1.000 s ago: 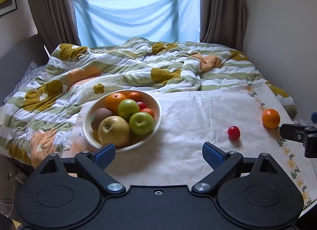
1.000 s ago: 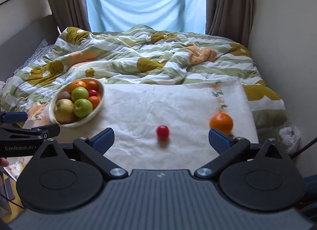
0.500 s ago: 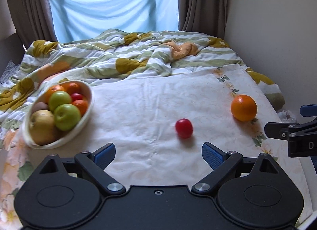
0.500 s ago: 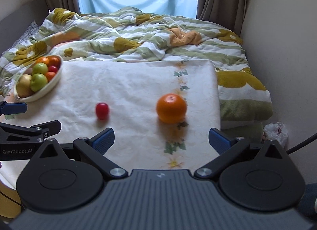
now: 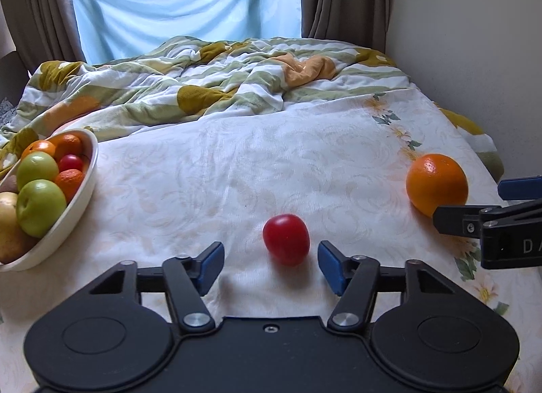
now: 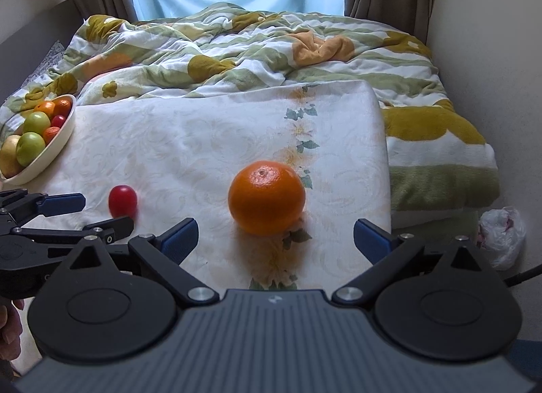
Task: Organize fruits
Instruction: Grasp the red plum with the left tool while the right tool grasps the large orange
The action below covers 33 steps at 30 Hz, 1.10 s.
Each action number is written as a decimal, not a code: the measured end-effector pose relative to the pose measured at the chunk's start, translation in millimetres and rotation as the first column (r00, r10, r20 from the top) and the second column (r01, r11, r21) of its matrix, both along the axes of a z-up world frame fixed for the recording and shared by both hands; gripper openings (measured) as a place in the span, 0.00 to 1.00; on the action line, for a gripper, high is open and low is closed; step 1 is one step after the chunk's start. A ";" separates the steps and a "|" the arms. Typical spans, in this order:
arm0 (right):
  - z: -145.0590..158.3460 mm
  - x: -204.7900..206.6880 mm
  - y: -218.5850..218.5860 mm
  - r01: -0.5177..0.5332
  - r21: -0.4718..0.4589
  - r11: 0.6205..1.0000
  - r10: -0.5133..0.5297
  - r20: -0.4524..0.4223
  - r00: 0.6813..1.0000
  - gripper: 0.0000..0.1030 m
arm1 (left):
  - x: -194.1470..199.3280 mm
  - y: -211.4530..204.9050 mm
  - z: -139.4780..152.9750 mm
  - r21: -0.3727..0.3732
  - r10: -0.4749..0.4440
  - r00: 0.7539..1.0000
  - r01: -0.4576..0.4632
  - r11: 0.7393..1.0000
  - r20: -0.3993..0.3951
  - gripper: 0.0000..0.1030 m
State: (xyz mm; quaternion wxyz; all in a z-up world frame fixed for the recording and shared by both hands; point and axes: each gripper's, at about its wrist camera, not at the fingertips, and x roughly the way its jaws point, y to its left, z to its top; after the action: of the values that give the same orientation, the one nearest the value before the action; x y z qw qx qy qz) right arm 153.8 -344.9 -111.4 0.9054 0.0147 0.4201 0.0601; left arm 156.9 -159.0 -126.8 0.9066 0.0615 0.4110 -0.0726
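A small red fruit (image 5: pixel 286 239) lies on the white floral cloth (image 5: pixel 237 173). It sits between the blue pads of my left gripper (image 5: pixel 271 263), whose jaws are closing; a gap shows on both sides of the fruit. An orange (image 6: pixel 266 196) rests near the cloth's right edge, just ahead of my right gripper (image 6: pixel 275 240), which stands wide open and apart from it. A cream bowl (image 5: pixel 84 190) at the left holds green apples, a pear, oranges and a small red fruit. The left gripper's fingers (image 6: pixel 64 204) flank the red fruit (image 6: pixel 122 201) in the right wrist view.
A rumpled striped quilt (image 6: pixel 254 54) covers the bed behind the cloth. A wall runs close along the right side. The cloth drops off at its right edge (image 6: pixel 382 156), and a plastic bag (image 6: pixel 501 234) lies on the floor beyond. Curtains hang at the back.
Both grippers came forward and down towards the loose fruits. The left jaws narrowed around the red fruit. The orange now sits centred just ahead of the right fingers.
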 end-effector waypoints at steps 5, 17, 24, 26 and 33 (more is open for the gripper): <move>-9.8 10.9 0.7 -0.015 0.005 1.000 0.015 -0.003 1.000 1.00 | 3.4 -5.8 -3.6 0.001 -0.020 1.000 0.020 1.000 0.003 0.34; -16.7 21.9 4.5 -0.034 0.007 0.999 0.034 -0.014 0.999 0.86 | 2.4 -1.7 -2.5 0.037 -0.004 1.000 0.004 0.999 0.003 0.33; -21.1 33.4 9.5 -0.043 0.011 0.999 0.043 -0.014 0.999 0.73 | -0.5 6.4 -0.2 0.034 0.014 1.000 -0.014 0.999 0.006 0.33; -20.6 35.5 9.7 -0.037 0.015 0.999 0.037 -0.015 0.999 0.72 | -1.9 8.4 3.5 0.030 0.020 1.000 -0.020 0.999 0.011 0.33; -9.9 30.6 13.1 -0.052 0.037 0.998 0.052 -0.007 0.999 0.72 | -9.8 17.1 21.0 0.010 0.039 0.999 -0.040 0.999 0.036 0.33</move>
State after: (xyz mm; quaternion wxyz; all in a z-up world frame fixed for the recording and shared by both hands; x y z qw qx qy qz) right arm 184.4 -331.8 -121.3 0.9013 0.0209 0.4230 0.0913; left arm 147.2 -141.9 -105.8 0.9147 0.0595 0.3963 -0.0514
